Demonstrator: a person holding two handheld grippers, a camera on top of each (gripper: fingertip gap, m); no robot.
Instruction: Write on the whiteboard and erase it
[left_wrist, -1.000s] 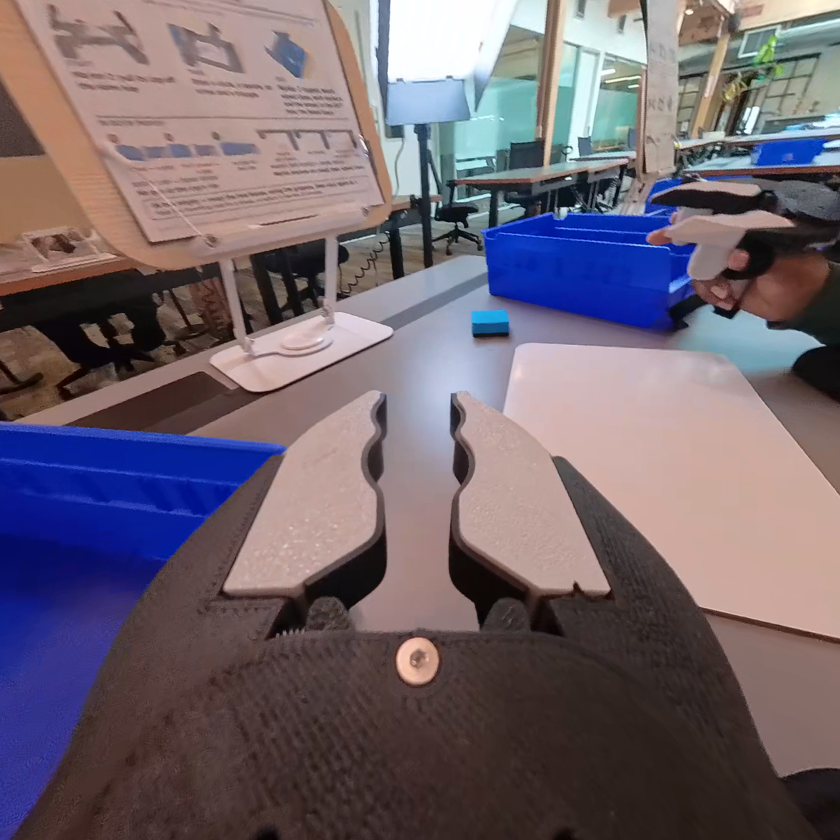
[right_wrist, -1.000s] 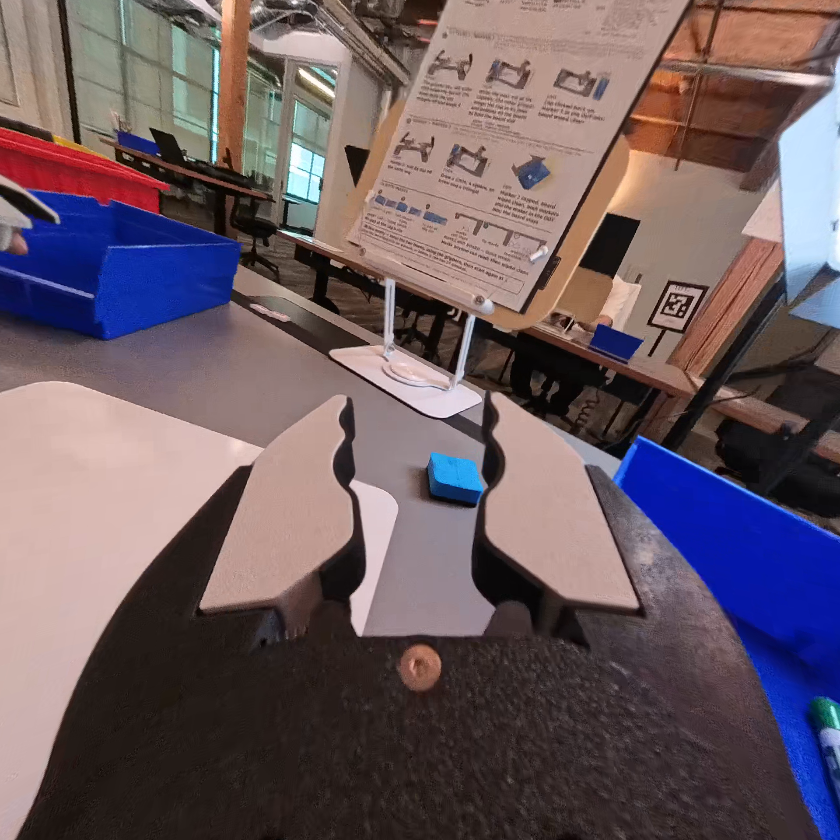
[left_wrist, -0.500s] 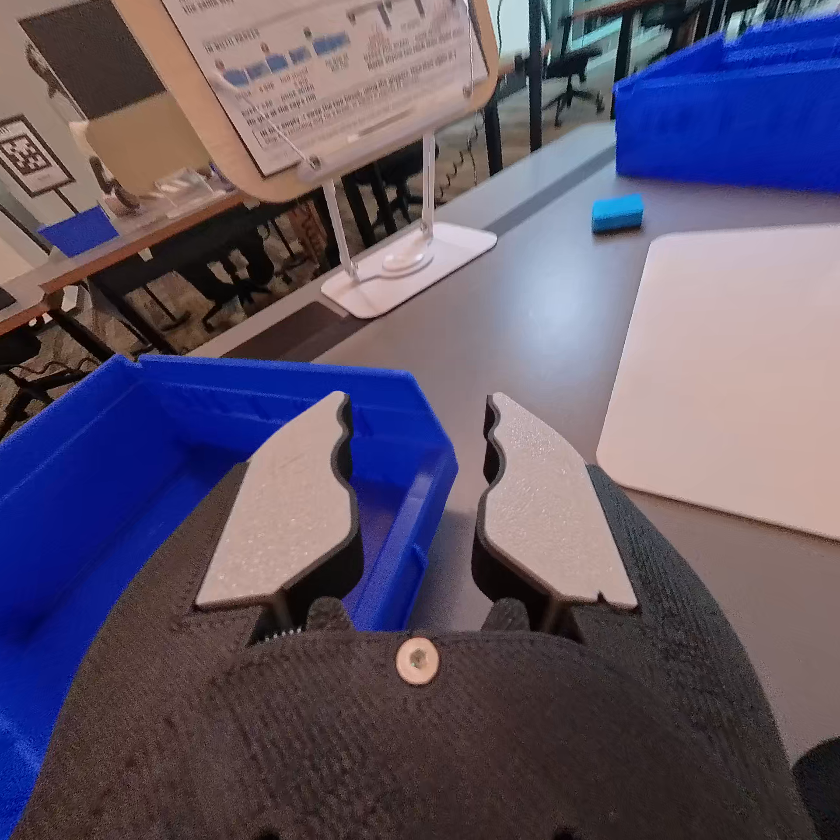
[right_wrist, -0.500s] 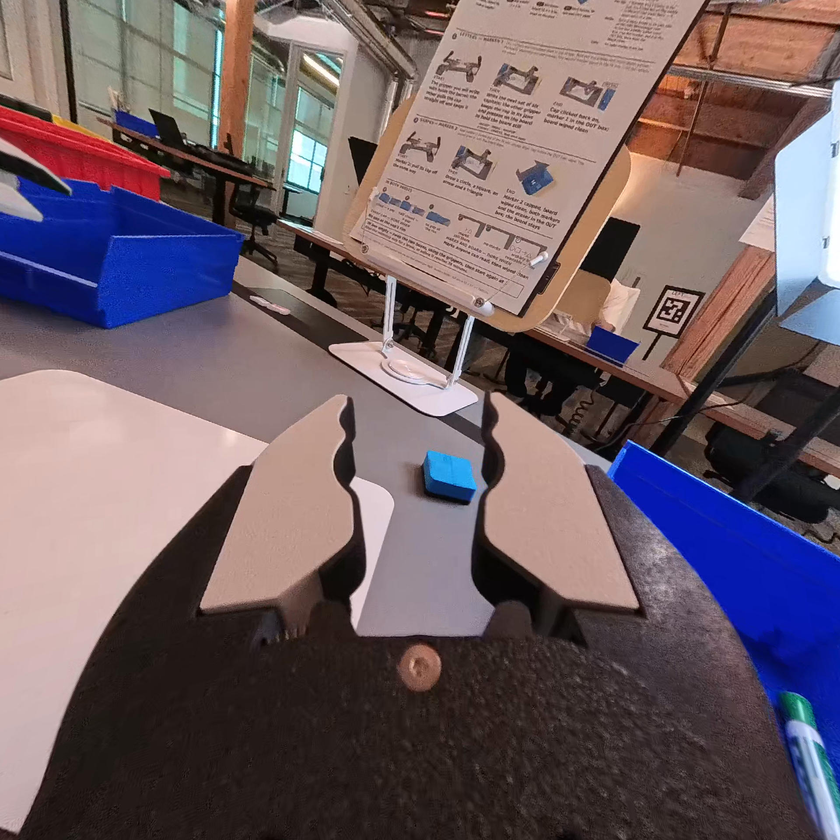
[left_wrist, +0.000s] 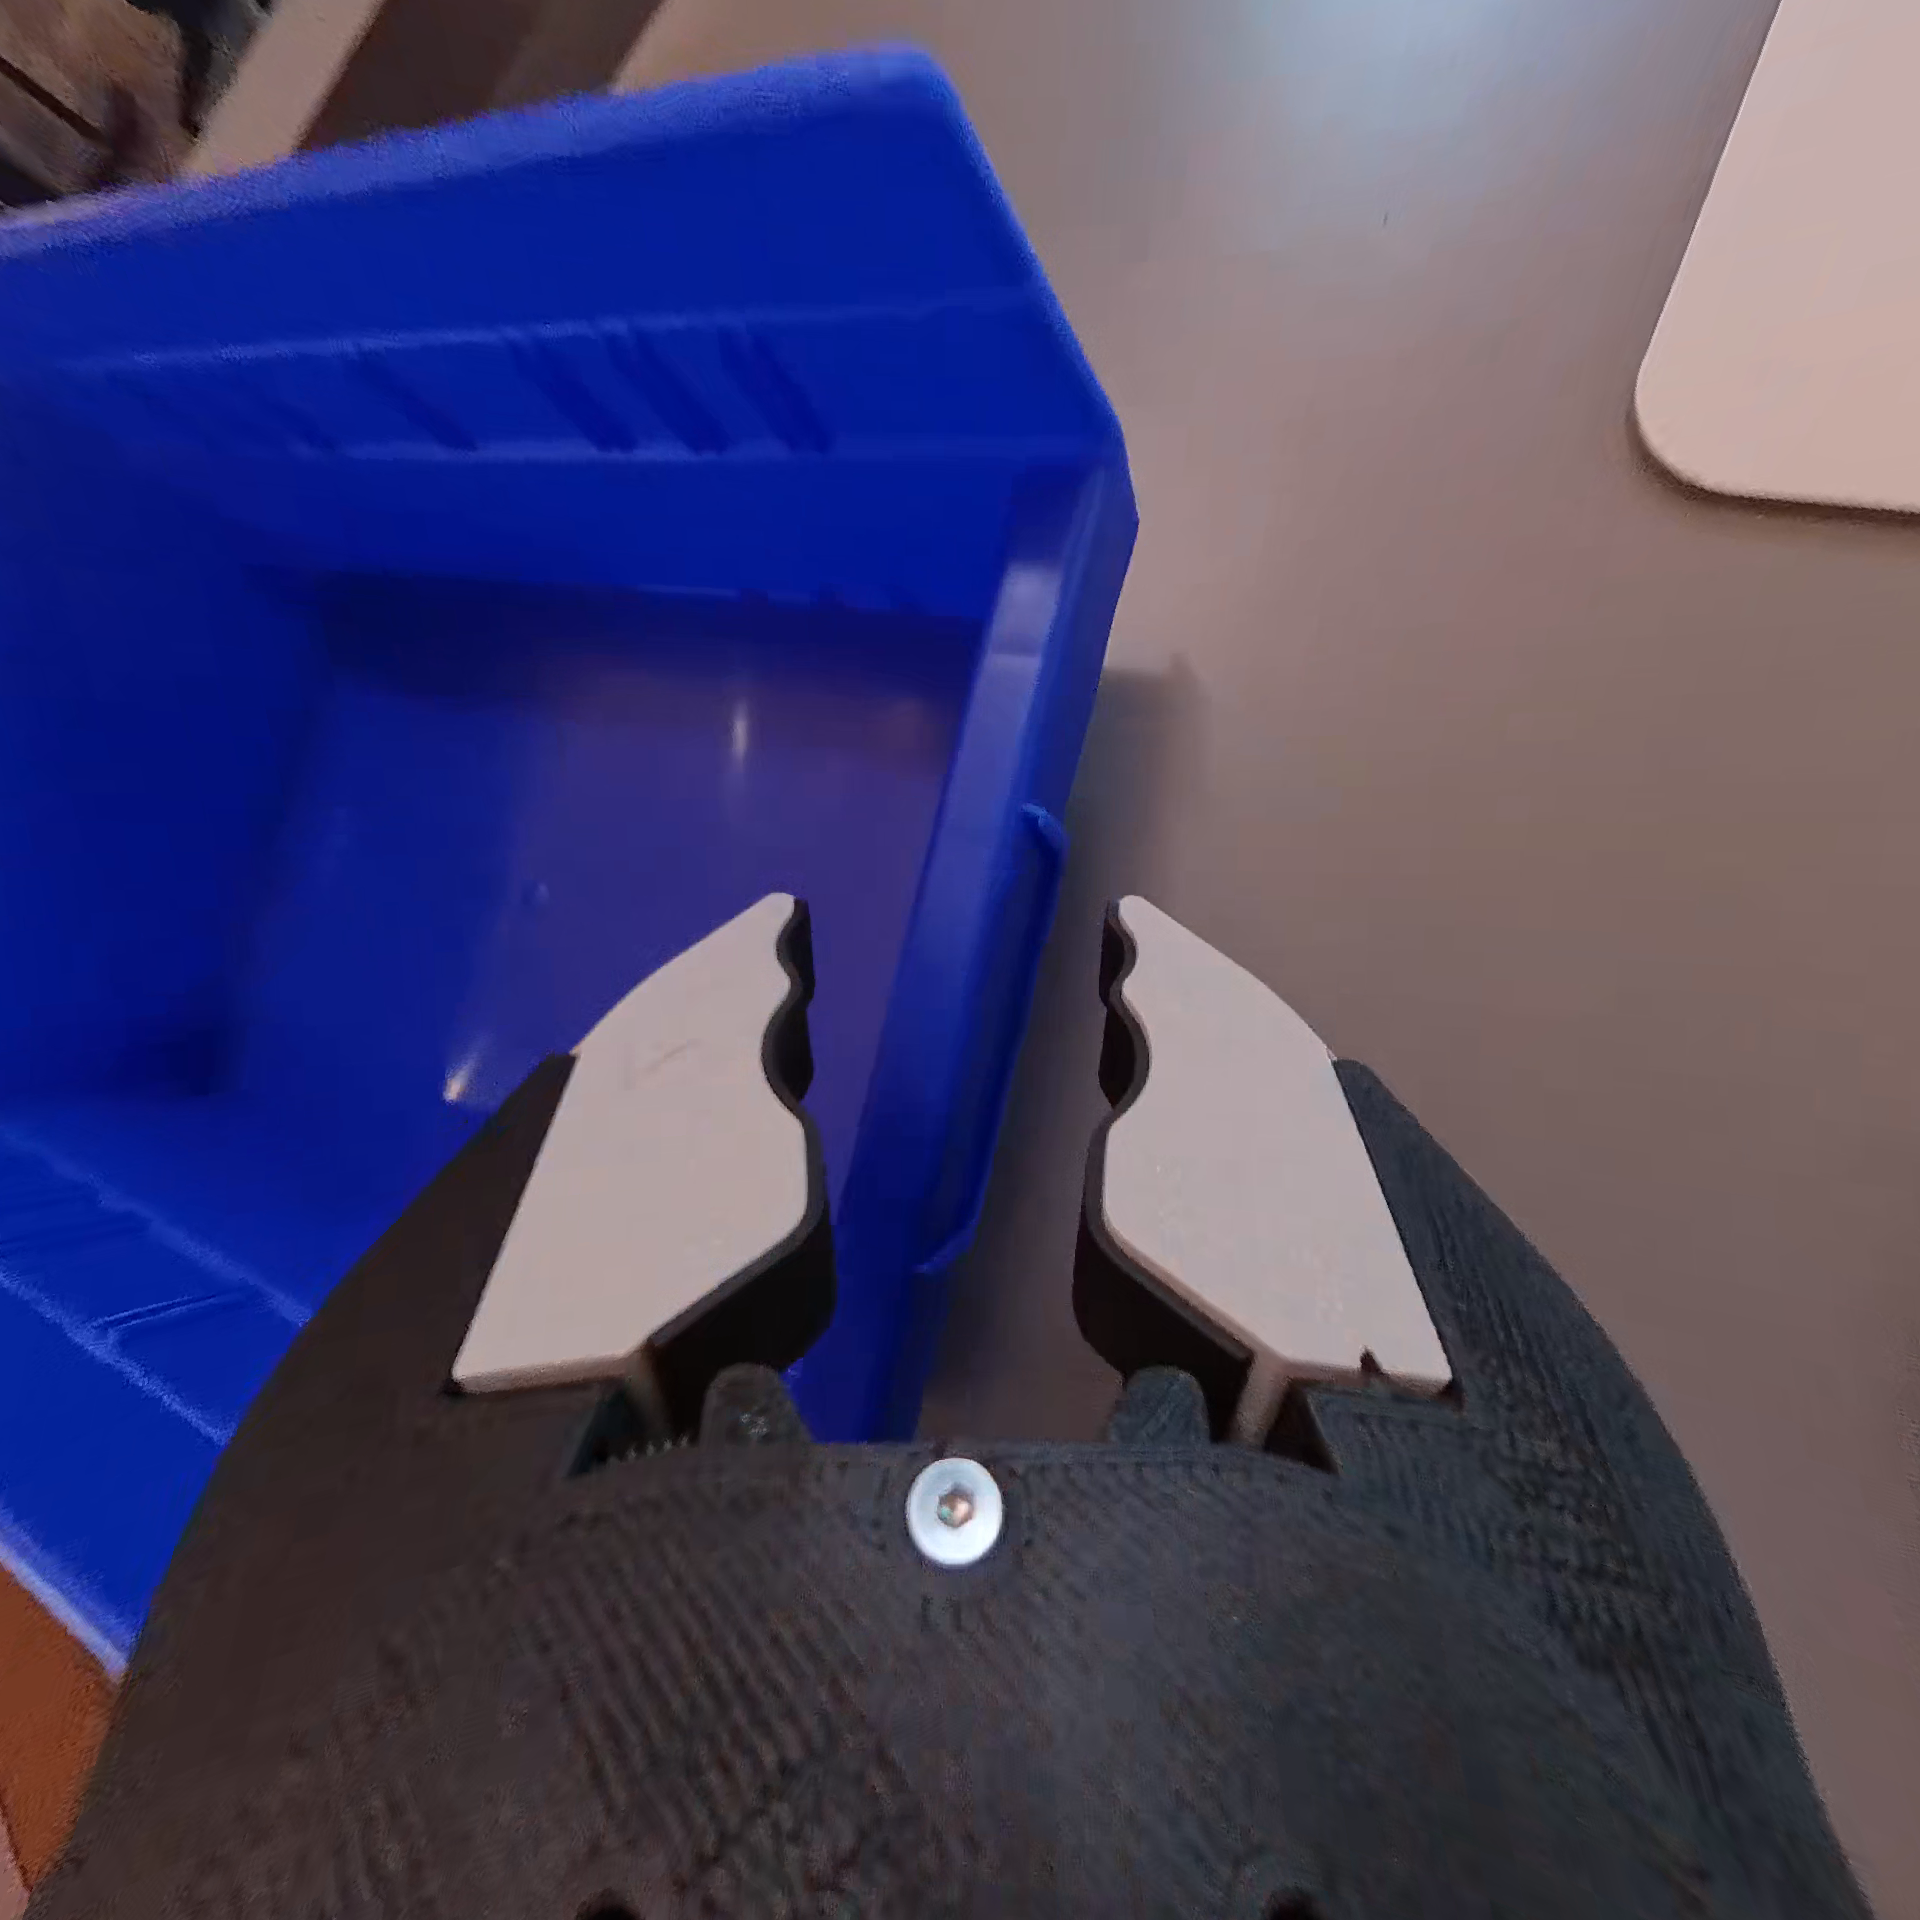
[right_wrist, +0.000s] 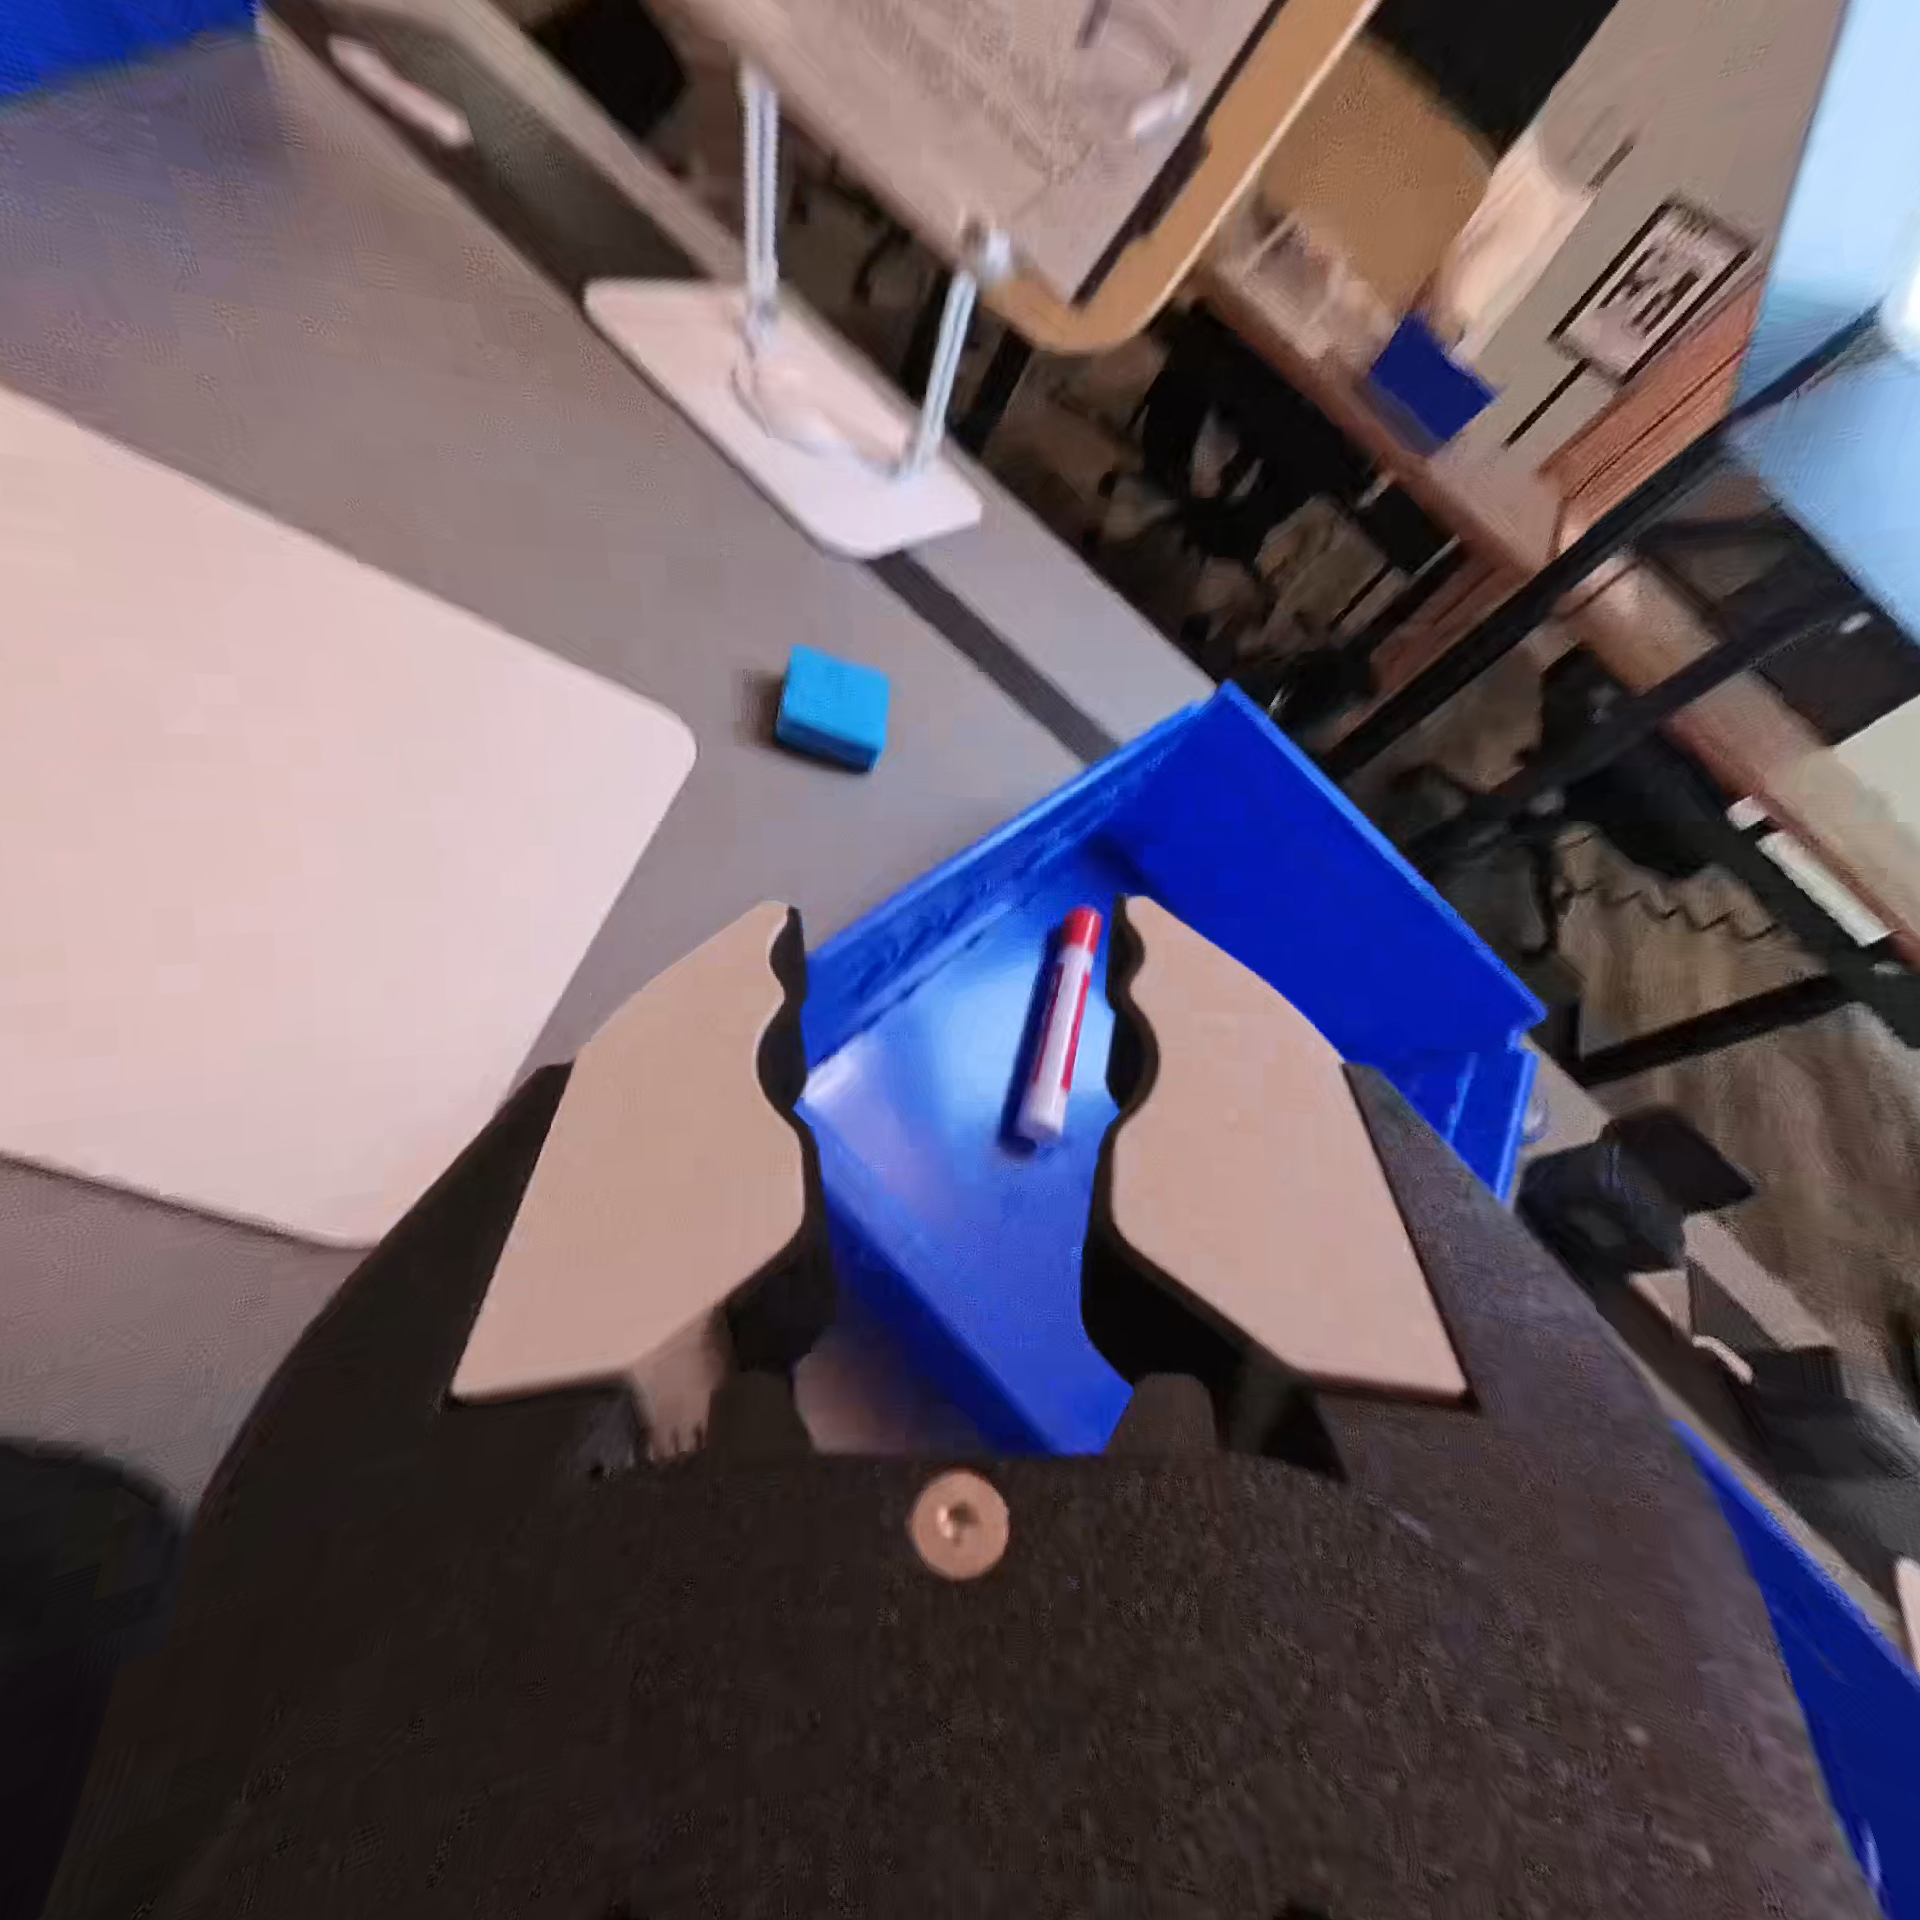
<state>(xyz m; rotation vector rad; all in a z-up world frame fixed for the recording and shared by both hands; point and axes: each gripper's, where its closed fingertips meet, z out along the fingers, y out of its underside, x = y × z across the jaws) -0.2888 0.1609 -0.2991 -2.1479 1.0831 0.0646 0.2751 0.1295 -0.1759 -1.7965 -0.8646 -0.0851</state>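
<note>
Grey matte surface (right_wrist: 436, 416). Whiteboard (right_wrist: 260, 831): flat, glossy, rounded corners, lying on surface. Blue plastic bin (right_wrist: 1299, 831), ribbed wall. Left tongs (left_wrist: 954, 920) spread, empty, over bin rim. Right tongs (right_wrist: 954, 920) spread, empty, above red-capped marker (right_wrist: 1055, 1023) in bin. Blue foam eraser (right_wrist: 833, 707) beside whiteboard.

Left claw (left_wrist: 954, 920) spread empty over blue bin's (left_wrist: 1049, 436) right wall, whiteboard (left_wrist: 1808, 312) corner on grey table (left_wrist: 1403, 675)

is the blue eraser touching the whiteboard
Apart. The right wrist view shows bare grey table between the eraser and the whiteboard's rounded corner.
</note>
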